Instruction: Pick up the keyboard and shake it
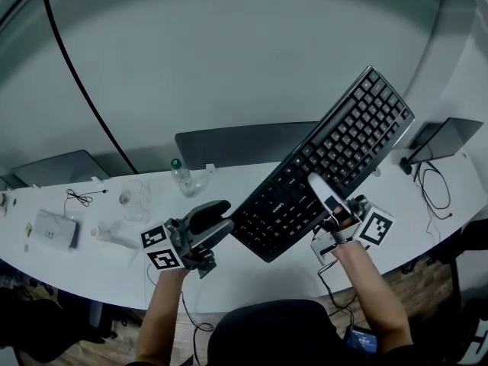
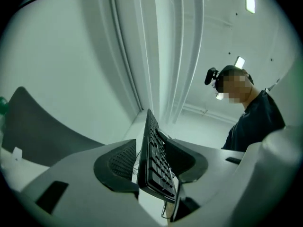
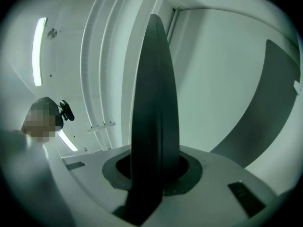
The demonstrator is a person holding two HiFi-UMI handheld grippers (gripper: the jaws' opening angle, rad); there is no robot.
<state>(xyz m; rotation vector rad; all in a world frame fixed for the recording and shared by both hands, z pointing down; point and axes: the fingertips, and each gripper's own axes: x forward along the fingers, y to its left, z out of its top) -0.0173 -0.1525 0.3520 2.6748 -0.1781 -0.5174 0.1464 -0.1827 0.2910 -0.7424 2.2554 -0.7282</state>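
Note:
A black keyboard (image 1: 335,158) is held in the air above the white desk (image 1: 84,269), tilted with its far end raised to the upper right. My right gripper (image 1: 329,204) is shut on its near long edge; in the right gripper view the keyboard (image 3: 154,103) stands edge-on, squeezed between the pads. My left gripper (image 1: 221,218) is at the keyboard's lower left end. In the left gripper view the keyboard (image 2: 154,160) sits between the jaws of the left gripper (image 2: 152,168), with a gap showing beside the left pad (image 2: 118,162).
A clear plastic bottle (image 1: 183,178) stands at the back of the desk in front of a grey partition panel (image 1: 229,143). A white box (image 1: 52,229) and loose cables (image 1: 76,198) lie at the left. A dark laptop-like device (image 1: 446,137) sits at the right.

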